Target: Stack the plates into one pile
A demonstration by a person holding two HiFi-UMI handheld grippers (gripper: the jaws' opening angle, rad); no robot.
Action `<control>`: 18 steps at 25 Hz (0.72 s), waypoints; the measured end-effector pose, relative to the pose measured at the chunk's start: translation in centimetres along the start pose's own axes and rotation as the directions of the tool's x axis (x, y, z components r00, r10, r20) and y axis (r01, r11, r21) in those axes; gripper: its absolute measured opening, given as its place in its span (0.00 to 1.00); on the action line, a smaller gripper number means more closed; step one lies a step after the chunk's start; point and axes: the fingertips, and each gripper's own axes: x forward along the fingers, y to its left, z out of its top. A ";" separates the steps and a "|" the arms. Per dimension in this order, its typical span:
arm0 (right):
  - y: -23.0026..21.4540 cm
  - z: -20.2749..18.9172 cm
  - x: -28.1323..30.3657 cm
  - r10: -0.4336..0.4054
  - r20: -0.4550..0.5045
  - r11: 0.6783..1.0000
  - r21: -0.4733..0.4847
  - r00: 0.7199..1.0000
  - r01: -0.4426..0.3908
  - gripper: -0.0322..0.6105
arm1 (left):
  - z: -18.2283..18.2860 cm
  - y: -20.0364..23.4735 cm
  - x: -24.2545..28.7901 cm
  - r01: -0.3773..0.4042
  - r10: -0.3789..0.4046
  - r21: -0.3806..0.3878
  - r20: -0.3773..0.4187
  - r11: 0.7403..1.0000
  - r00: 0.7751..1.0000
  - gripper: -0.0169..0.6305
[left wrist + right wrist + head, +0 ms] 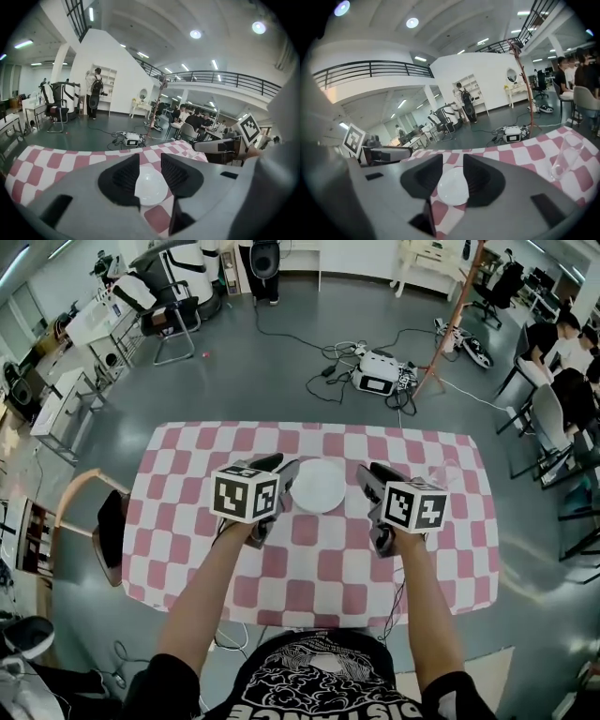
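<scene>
Head view: white plate (318,486) sits mid-tabletop (187,521), between left gripper (279,468) and right gripper (373,476), both held clear above it, probably so it stands untouched. Shirt print (337,690) partly reads "ISTANCE". Left gripper view: fingers parted, grasping nothing, plate beyond the gap. Right gripper view: likewise released; clear glass (565,157) stands right.

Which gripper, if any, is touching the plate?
Apart, both. Their own views show the left gripper and right gripper with parted jaws, the plate lying on the table beyond them.
</scene>
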 end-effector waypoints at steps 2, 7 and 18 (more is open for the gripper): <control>0.7 0.8 -1.2 -0.014 0.040 1.000 -0.017 0.999 0.015 0.25 | 0.5 -0.6 -0.9 -0.004 0.003 0.043 0.020 0.999 1.000 0.24; 2.4 1.8 -3.9 -0.047 0.095 0.993 -0.100 0.994 0.056 0.23 | 1.6 -2.4 -3.0 -0.025 0.015 0.121 0.086 0.992 0.996 0.19; 5.0 1.8 -8.8 -0.108 0.188 0.965 -0.216 0.976 0.148 0.16 | 1.9 -4.4 -7.4 -0.097 0.054 0.217 0.194 0.971 0.979 0.11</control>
